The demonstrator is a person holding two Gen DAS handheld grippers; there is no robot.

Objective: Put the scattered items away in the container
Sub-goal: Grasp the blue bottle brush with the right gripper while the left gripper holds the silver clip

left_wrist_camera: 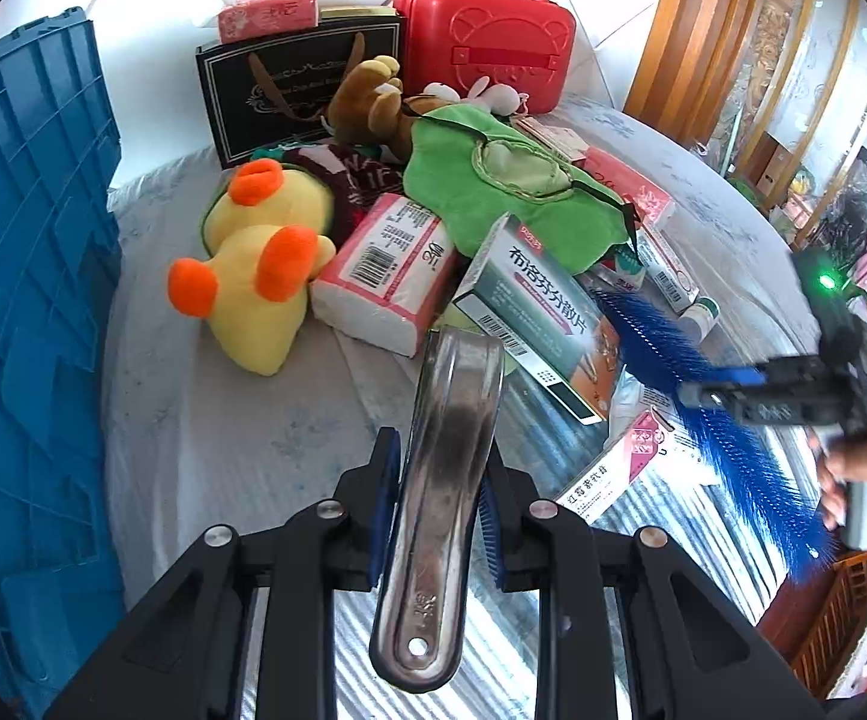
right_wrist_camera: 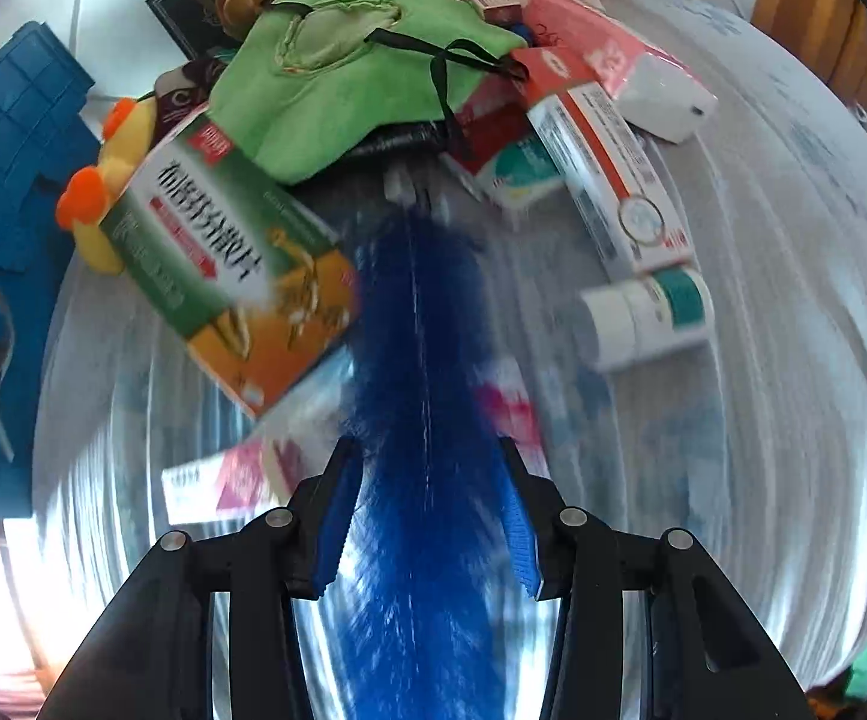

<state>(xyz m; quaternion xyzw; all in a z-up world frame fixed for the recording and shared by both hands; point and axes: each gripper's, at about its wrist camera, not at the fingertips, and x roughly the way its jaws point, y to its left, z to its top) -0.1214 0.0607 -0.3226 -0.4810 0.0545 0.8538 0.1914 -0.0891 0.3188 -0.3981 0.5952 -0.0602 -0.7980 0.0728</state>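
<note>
My left gripper [left_wrist_camera: 440, 483] is shut on a flat metal tool handle [left_wrist_camera: 445, 468] and holds it above the table. My right gripper [right_wrist_camera: 427, 510] is shut on a blue bristle brush [right_wrist_camera: 421, 372]; the brush also shows in the left wrist view [left_wrist_camera: 703, 396], held by the right gripper [left_wrist_camera: 697, 393]. The blue crate [left_wrist_camera: 25, 300] stands at the left, also in the right wrist view [right_wrist_camera: 1, 180]. The scattered pile holds a yellow duck plush [left_wrist_camera: 253, 264], a tissue pack [left_wrist_camera: 385, 276], a green-and-orange medicine box [left_wrist_camera: 535, 312] and a green cloth mask [left_wrist_camera: 493, 180].
A red toy suitcase [left_wrist_camera: 487, 36], a black gift bag [left_wrist_camera: 277, 90] and a brown plush [left_wrist_camera: 367, 102] sit at the back. A white bottle [right_wrist_camera: 643, 315] and several medicine boxes [right_wrist_camera: 607, 162] lie to the right. A wooden door frame [left_wrist_camera: 691, 36] stands beyond the table.
</note>
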